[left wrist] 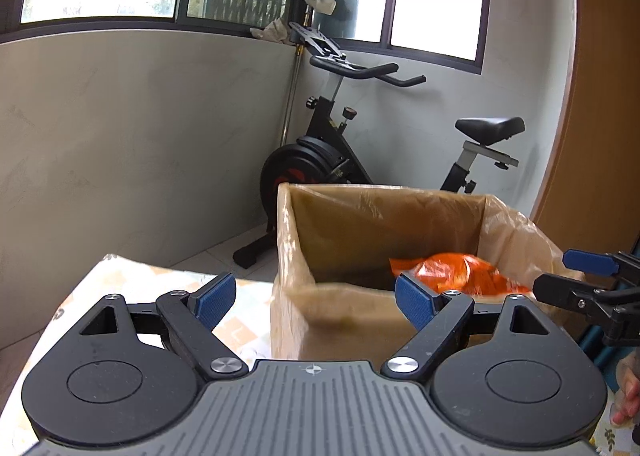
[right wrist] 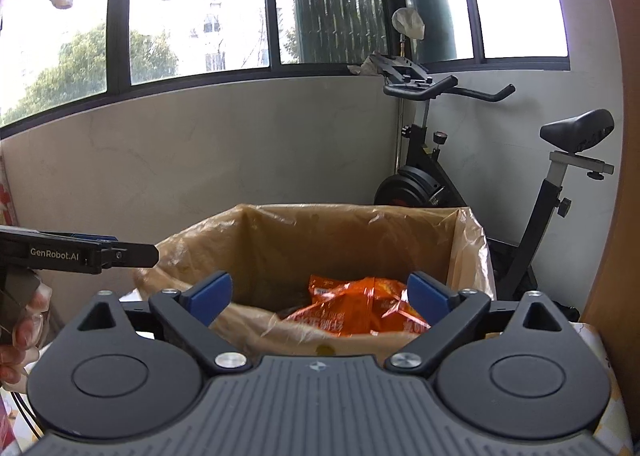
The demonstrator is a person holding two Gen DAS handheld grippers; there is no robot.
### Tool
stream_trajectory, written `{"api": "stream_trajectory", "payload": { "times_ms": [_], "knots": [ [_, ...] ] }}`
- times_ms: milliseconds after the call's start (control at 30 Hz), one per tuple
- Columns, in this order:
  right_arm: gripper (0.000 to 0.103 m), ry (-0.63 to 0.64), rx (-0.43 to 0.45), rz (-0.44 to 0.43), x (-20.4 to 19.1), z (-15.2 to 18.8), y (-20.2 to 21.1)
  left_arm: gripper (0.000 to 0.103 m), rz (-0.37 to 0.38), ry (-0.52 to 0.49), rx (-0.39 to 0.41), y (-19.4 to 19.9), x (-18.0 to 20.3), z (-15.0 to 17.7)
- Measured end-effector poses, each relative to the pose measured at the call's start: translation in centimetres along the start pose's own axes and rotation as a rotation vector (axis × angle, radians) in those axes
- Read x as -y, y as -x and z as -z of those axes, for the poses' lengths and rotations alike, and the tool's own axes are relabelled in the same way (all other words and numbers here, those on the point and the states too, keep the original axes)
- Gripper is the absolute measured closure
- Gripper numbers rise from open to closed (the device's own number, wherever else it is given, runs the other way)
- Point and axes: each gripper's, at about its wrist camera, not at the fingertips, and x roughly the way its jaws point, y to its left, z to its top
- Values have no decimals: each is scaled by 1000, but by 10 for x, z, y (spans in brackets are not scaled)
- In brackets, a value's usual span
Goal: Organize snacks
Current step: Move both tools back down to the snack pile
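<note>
A cardboard box (left wrist: 340, 320) lined with clear plastic stands on the table; it also shows in the right wrist view (right wrist: 344, 232). An orange snack bag (left wrist: 456, 274) lies inside it, seen more fully in the right wrist view (right wrist: 360, 308). My left gripper (left wrist: 316, 296) is open and empty, just before the box's near left corner. My right gripper (right wrist: 320, 294) is open and empty, over the box's near rim above the bag. The right gripper also shows at the right edge of the left wrist view (left wrist: 576, 276). The left gripper shows at the left of the right wrist view (right wrist: 120, 252).
The table has a patterned cloth (left wrist: 120, 280). An exercise bike (left wrist: 340, 152) stands behind the box by the grey wall; it also shows in the right wrist view (right wrist: 480, 176). A wooden panel (left wrist: 600, 116) rises on the right. Windows run above.
</note>
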Motion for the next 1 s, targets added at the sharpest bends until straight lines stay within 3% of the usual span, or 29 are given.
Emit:
{"api": "stream_trajectory", "payload": {
  "times_ms": [733,1000],
  "knots": [
    [0,3,-41,-51,-4,51,43,15,-12,105,-41,29,-1,72],
    [0,-20,-83,-52,2,79,53,15,-24,94,-81,28,3,100]
  ]
}}
